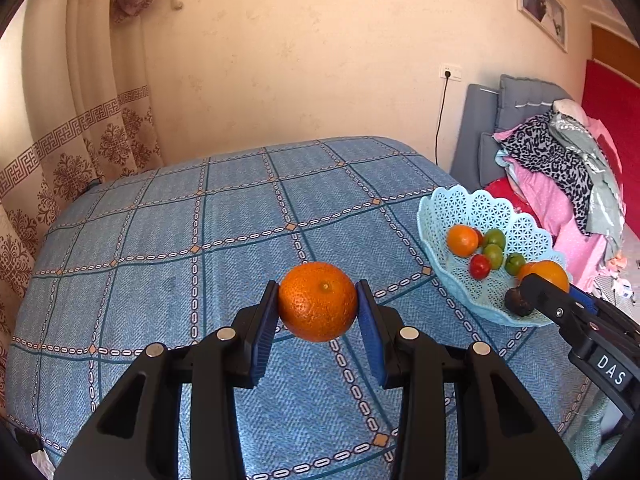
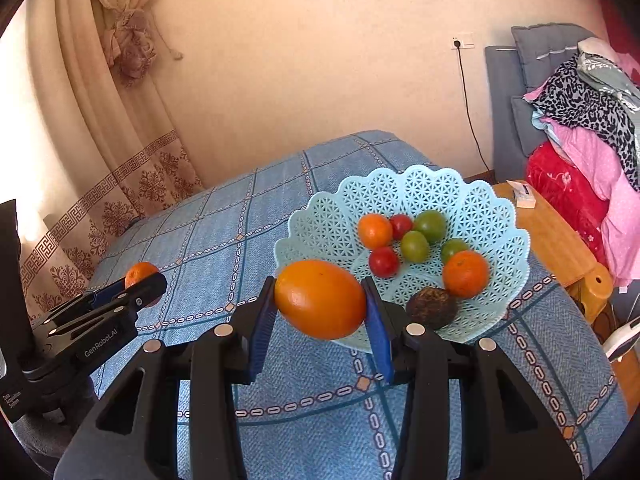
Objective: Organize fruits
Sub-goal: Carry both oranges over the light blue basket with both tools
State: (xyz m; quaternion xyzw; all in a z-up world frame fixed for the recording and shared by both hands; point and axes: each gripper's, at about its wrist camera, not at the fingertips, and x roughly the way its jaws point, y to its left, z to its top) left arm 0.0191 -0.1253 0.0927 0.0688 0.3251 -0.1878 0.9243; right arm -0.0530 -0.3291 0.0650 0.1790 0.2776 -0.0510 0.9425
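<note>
Blue checked tablecloth (image 1: 160, 260) carries pale-blue perforated plastic basket (image 2: 480, 208) with small fruits inside. Right gripper (image 2: 322, 304) clamps smooth oval orange fruit (image 2: 320, 299) at basket's near rim; left gripper (image 1: 318, 304) clamps round dimpled orange (image 1: 317, 301) above cloth.

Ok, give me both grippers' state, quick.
Left gripper: shut on a bumpy orange.
Right gripper: shut on a smooth orange.

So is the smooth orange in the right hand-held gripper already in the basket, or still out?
Out. The orange is clamped in the right hand-held gripper, held off the tablecloth at the basket's near rim.
</note>
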